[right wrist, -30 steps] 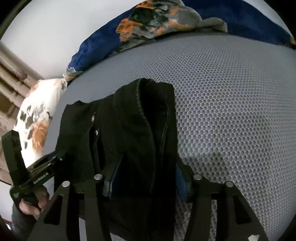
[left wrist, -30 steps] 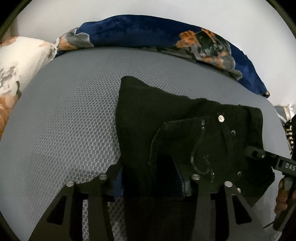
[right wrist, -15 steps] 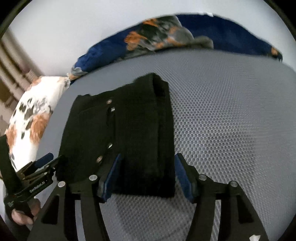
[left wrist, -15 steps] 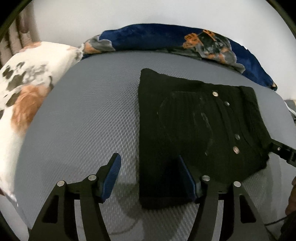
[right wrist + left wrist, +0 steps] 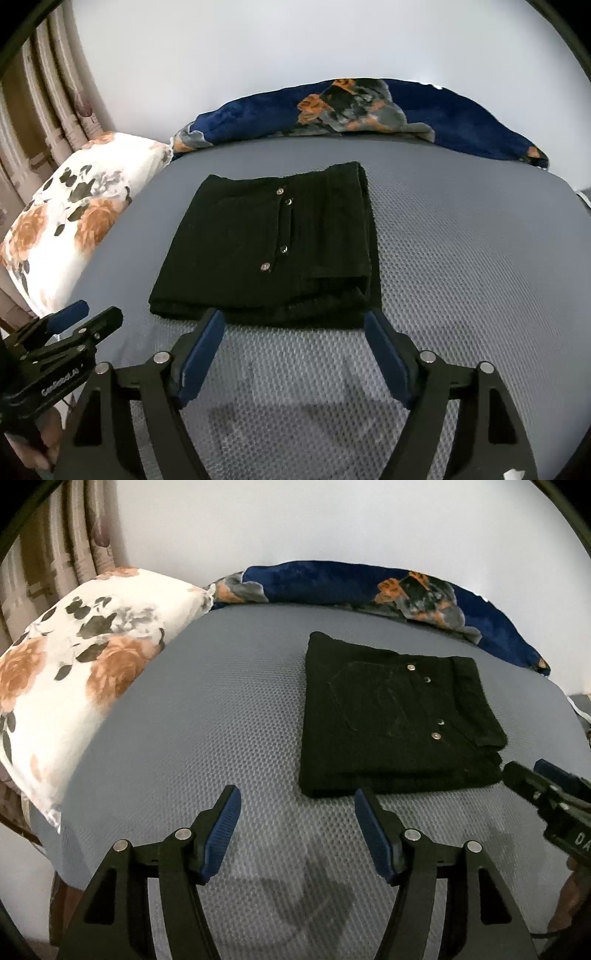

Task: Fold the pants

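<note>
The black pants lie folded into a flat rectangle on the grey mesh bed surface, silver buttons on top. In the right wrist view the same pants lie straight ahead. My left gripper hovers in front of the bundle's near left corner, jaws apart and empty. My right gripper is held just short of the bundle's near edge; its jaws are opening, with nothing between the blue pads. Each gripper shows at the edge of the other's view: the right gripper and the left gripper.
A white floral pillow lies at the left. A dark blue floral blanket is bunched along the far edge by the white wall. Curtains hang at the far left. A hand grips the left tool's handle.
Both grippers let go of the pants, opened, and drew back and up. The folded bundle now lies flat on the bed, farther away in both views.
</note>
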### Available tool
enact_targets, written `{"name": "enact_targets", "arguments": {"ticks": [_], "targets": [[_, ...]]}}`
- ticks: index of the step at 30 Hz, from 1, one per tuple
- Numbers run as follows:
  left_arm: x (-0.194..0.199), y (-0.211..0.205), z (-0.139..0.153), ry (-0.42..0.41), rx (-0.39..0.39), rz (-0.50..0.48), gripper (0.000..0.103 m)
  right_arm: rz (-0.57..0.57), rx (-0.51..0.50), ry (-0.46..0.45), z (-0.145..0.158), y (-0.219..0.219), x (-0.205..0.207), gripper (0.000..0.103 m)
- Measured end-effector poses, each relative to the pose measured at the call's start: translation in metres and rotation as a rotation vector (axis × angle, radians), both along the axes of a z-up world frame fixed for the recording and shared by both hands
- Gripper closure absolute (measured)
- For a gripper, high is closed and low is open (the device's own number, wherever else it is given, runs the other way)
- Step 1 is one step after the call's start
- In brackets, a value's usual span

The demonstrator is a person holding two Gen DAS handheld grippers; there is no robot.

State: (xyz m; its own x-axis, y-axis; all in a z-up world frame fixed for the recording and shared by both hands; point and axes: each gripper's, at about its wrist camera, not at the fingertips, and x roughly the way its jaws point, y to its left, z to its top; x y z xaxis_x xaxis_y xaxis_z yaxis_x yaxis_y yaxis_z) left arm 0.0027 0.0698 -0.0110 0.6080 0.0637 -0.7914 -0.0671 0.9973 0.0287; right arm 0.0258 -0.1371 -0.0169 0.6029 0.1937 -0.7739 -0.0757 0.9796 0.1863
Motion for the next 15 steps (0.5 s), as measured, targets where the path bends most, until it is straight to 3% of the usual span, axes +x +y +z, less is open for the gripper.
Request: {"name": "enact_targets", "arguments": {"ticks": [8, 15], "targets": [[-0.016, -0.009, -0.001, -0.019, 0.004, -0.006, 0.038, -0.008, -0.104, -0.053, 0.006, 0.015, -0.026, 0.023], [-0.023, -0.014, -0.001, -0.024, 0.006, -0.008, 0.038, 0.003, -0.11, -0.055, 0.007, 0.019, -0.031, 0.02]]}}
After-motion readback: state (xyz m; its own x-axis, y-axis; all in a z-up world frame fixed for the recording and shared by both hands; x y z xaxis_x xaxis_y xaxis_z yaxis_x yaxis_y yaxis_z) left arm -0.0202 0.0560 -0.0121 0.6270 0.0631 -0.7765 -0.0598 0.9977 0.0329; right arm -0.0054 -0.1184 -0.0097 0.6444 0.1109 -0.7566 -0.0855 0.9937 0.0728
